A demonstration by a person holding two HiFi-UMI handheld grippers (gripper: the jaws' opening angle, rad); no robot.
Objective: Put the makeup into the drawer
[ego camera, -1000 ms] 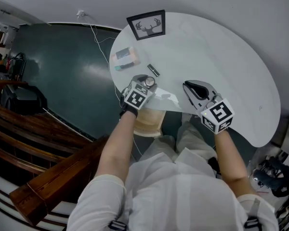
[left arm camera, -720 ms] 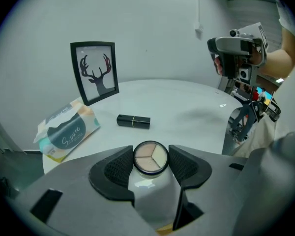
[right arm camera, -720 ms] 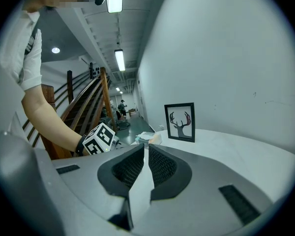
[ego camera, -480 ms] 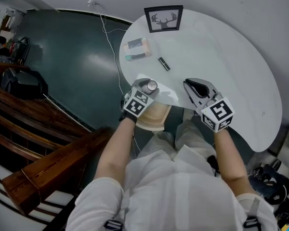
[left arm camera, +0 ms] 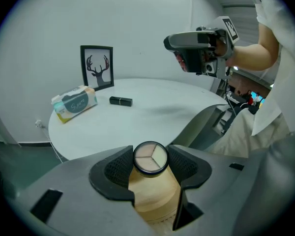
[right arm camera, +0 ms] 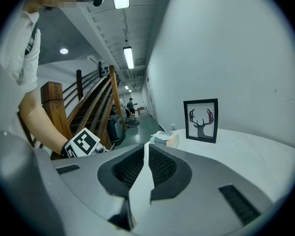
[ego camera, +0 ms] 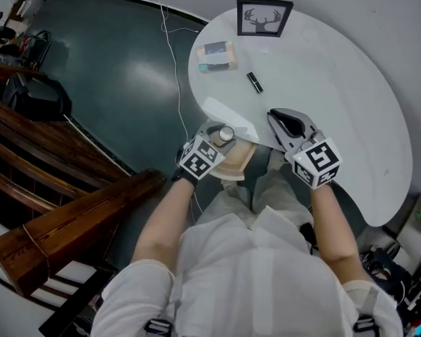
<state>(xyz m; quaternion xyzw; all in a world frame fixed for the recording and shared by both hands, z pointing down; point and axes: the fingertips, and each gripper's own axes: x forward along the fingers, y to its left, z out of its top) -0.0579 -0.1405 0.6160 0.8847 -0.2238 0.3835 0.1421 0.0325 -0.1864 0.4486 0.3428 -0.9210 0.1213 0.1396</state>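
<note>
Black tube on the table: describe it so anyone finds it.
On the white round table, look in front of the framed antler picture. The black tube lies flat, apart from the pale packet: the only small dark stick there.

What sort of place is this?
Probably a hall in a larger building rather than a home: a wooden staircase rises beside a long corridor lit by strip lights, and a white table holds a framed deer picture.
</note>
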